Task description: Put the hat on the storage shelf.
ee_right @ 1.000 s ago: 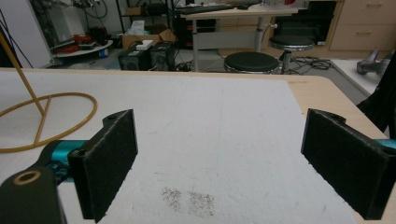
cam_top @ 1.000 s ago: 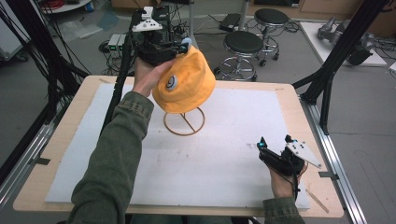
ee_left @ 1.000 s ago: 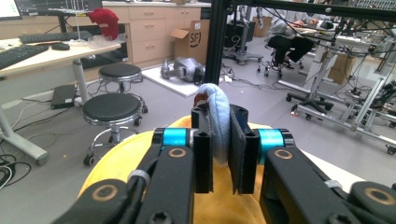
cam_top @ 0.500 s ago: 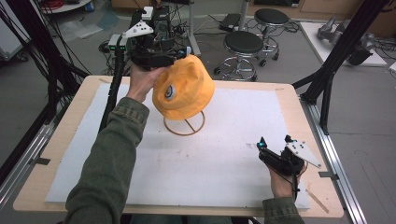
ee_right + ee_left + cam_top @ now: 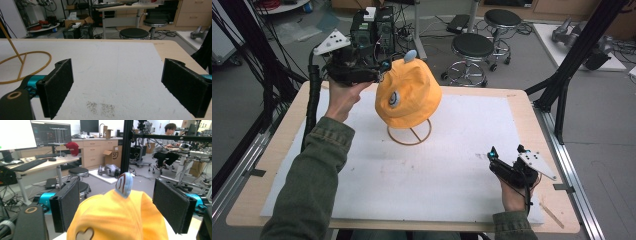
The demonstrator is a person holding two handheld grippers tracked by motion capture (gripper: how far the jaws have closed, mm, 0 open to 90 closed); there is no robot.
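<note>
An orange hat [image 5: 409, 92] with a small blue ear [image 5: 410, 55] on top hangs on a gold wire stand [image 5: 409, 136] at the middle back of the white mat. My left gripper [image 5: 381, 71] is level with the hat's upper left side. Its jaws have just been opening and now stand open. In the left gripper view the hat [image 5: 117, 220] and blue ear [image 5: 124, 183] sit between the spread jaws of my left gripper [image 5: 117, 192], and the pads are clear of the fabric. My right gripper [image 5: 506, 151] rests open near the mat's front right; between its jaws [image 5: 117, 82] lies bare mat.
The white mat [image 5: 447, 170] covers a wooden table [image 5: 532, 115]. Black frame posts [image 5: 562, 85] rise at the table's back right and left. Stools [image 5: 473, 47] and computer cases [image 5: 373, 27] stand on the floor behind. The stand's ring [image 5: 25, 65] lies left of my right gripper.
My left gripper has let go of the hat and drawn away to the left. The hat, tilted and held before, now hangs upright on the stand. The right gripper stayed put.
</note>
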